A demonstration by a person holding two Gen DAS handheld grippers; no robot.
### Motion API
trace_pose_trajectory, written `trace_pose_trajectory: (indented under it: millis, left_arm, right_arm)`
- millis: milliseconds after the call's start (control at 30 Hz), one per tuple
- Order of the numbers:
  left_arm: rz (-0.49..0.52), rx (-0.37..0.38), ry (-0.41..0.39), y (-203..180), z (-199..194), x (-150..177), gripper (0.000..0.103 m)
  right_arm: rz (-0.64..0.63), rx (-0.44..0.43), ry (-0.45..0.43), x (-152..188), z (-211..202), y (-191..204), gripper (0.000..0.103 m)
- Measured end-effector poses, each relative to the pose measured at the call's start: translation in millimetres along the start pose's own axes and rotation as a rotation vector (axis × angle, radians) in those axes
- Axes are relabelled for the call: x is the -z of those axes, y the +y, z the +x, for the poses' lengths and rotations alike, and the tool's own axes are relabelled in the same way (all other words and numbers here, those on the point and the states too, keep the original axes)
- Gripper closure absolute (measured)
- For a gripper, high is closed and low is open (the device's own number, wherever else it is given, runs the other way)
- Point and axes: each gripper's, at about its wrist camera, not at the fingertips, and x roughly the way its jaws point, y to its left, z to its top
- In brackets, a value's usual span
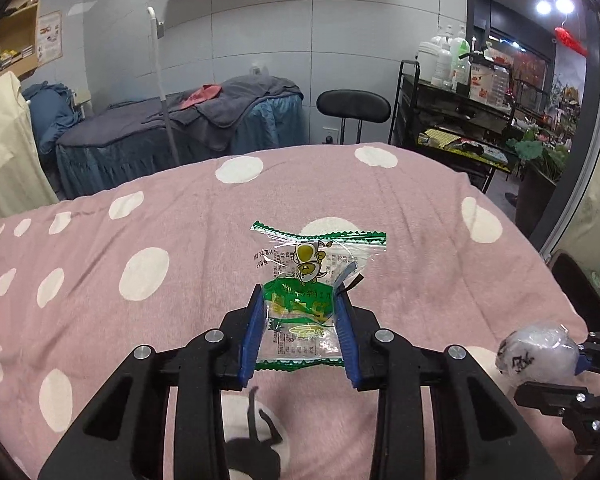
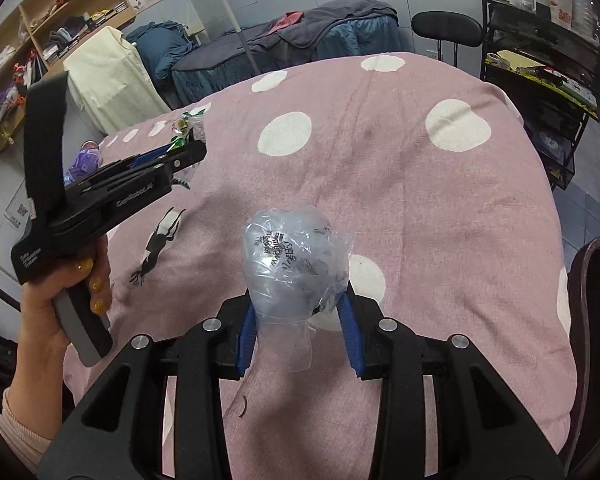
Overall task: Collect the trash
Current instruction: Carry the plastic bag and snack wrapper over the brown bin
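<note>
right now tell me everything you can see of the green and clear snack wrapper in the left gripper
The green and clear plastic snack wrapper is a flat, crinkled, apparently empty packet with zigzag green end seams, printed text and a cartoon figure. It sticks forward, pinched at its lower half between the blue pads of the left gripper, lifted above the pink polka-dot blanket. Nothing else touches it.

The blanket (image 1: 180,208) is dusty pink with white dots and small black deer shapes. The wrapper (image 1: 304,304) is clear with green zigzag edges and green print. The far bed (image 1: 172,136) is blue-grey.
</note>
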Motion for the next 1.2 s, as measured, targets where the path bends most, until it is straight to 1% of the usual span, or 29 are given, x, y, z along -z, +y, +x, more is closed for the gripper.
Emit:
trace_pose_trajectory:
  millis: [233, 367, 433, 533, 667, 867, 1000, 1200]
  left_arm:
    - [-0.026, 0.052, -0.04, -20.0, -35.9, 15.1, 0.07]
    - [-0.014, 0.048, -0.067, -36.2, -52.6, 24.5, 0.07]
    - [-0.001, 0.039, -0.084, -46.0, -62.1, 30.2, 0.07]
    - [-0.021, 0.079, -0.093, -56.0, -71.0, 34.8, 0.07]
    - [-0.027, 0.097, -0.106, -69.9, -78.7, 39.9, 0.07]
    - [-0.01, 0.123, -0.111, -97.4, -81.7, 46.5, 0.07]
    - [-0.016, 0.163, -0.102, -112.9, -80.6, 49.0, 0.07]
    - [-0.015, 0.213, -0.097, -135.4, -79.2, 49.8, 0.069]
  right_arm:
    - [0.019, -0.003, -0.044, 13.8, -22.1, -13.1, 0.066]
    - [0.04, 0.003, -0.076, 22.1, -35.2, -24.4, 0.066]
    - [0.052, 0.011, -0.094, 26.0, -42.8, -32.7, 0.066]
    - [0.071, 0.028, -0.121, 31.7, -53.5, -46.7, 0.066]
    - [0.106, 0.05, -0.145, 39.6, -65.2, -68.1, 0.066]
    - [0.191, 0.116, -0.188, 51.1, -83.7, -107.7, 0.066]
    - [0.244, 0.196, -0.221, 59.7, -97.4, -135.6, 0.066]
    - [0.338, 0.311, -0.234, 73.7, -106.5, -182.5, 0.066]
